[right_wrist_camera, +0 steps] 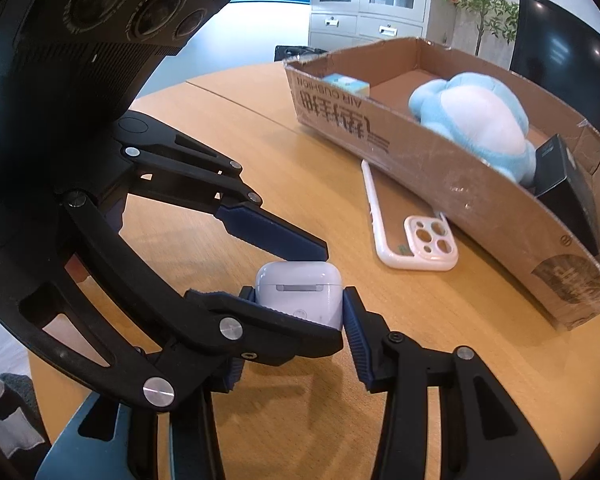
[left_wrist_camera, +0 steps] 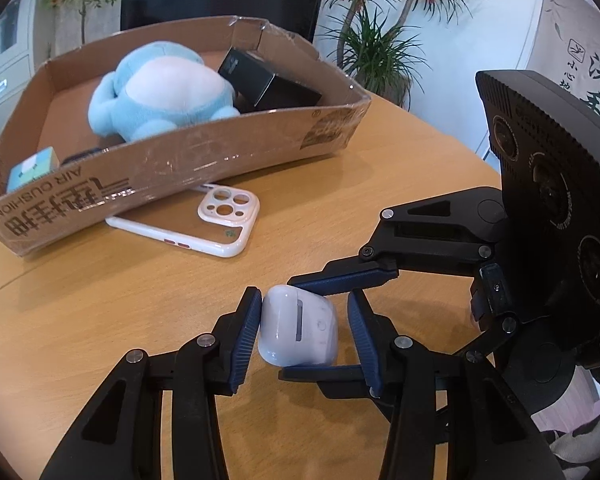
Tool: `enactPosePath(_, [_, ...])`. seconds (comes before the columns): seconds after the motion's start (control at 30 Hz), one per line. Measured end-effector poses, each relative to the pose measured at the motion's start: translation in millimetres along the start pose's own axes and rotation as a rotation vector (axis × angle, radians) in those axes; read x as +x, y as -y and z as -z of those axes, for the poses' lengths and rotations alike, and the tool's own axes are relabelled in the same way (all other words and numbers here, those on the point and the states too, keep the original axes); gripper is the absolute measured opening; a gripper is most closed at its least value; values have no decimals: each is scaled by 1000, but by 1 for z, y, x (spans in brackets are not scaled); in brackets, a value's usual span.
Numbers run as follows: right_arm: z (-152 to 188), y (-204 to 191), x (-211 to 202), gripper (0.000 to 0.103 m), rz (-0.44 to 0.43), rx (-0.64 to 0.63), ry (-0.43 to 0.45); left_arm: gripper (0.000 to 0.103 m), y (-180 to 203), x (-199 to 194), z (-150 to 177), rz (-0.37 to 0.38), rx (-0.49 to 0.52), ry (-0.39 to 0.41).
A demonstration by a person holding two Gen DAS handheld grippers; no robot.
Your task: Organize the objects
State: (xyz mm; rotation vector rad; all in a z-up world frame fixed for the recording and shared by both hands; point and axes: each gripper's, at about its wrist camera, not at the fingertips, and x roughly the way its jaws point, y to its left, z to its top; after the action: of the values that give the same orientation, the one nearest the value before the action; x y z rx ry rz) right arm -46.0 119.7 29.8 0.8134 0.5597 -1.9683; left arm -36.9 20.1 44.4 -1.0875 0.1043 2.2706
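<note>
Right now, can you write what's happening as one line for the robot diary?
earbud case on table | left gripper open around it | right gripper open around it | box behind

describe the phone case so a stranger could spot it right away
Find the cardboard box on the wooden table. The phone case lies flat against its near wall, partly tucked under. It is the only clear, white-rimmed thing, with round camera holes.

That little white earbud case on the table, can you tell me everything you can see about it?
The earbud case is small, white, glossy plastic with rounded corners. A hinge strip and a round button show on one face; its lid is closed. It rests on the wooden table, outside the cardboard box. The left gripper and right gripper both bracket it; the left pad touches it.
</note>
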Motion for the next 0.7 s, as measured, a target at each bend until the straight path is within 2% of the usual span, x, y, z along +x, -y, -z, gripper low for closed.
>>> enactPosePath(0.33, [-16,-9,-16,41,29,-49,30,43,8,-20,-10,-31,34,33])
enactPosePath(0.7, [-50,-1,-26,41,46,-52,60,43,-7,-47,-37,-35,34,72])
